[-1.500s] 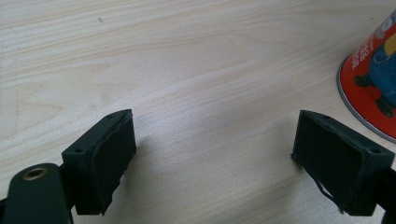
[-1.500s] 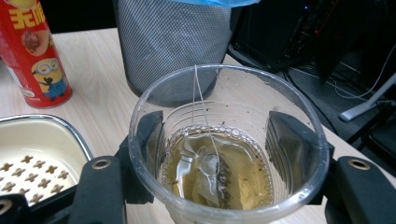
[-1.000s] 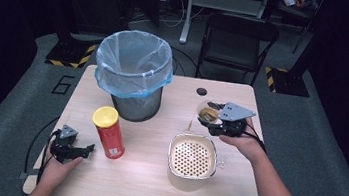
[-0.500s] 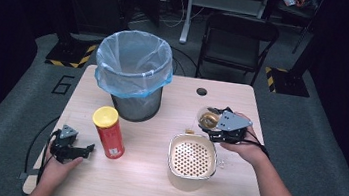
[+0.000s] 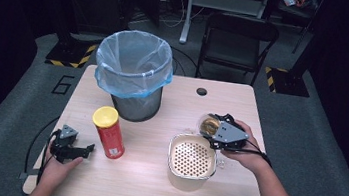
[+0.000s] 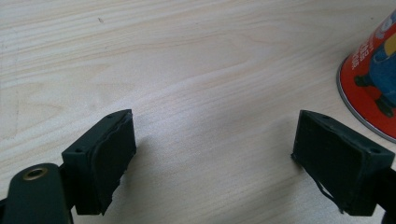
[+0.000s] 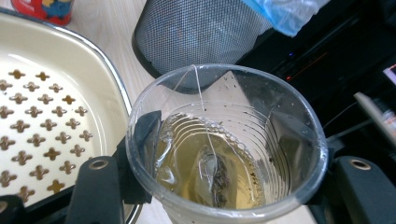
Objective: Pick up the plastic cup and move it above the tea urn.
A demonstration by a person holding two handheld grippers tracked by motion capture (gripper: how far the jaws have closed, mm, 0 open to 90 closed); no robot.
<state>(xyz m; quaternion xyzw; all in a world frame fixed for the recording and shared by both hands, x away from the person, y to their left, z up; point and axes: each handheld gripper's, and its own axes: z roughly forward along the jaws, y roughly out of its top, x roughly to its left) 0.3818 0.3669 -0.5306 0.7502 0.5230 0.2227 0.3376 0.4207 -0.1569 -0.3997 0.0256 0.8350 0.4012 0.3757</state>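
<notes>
My right gripper [image 5: 211, 129] is shut on a clear plastic cup [image 5: 208, 125] of yellowish tea with a tea bag [image 7: 211, 175] in it. The cup [image 7: 224, 144] hangs tilted just beyond the far right rim of a cream strainer bowl [image 5: 171, 170] with a perforated insert. A red can with a yellow lid [image 5: 108, 131] stands upright left of the bowl. Near the table's front left, my left gripper [image 5: 86, 149] rests on the wood, open and empty. The red can's base [image 6: 369, 79] shows at the right of the left gripper view, beyond the right jaw.
A black mesh bin lined with a blue bag [image 5: 133, 74] stands at the back left of the wooden table [image 5: 151, 186]. A small dark round hole [image 5: 201, 91] sits near the far edge. A black chair [image 5: 237, 45] stands beyond the table.
My right gripper has carried the cup down and toward the near side, closer to the bowl's rim. The left gripper has stayed put.
</notes>
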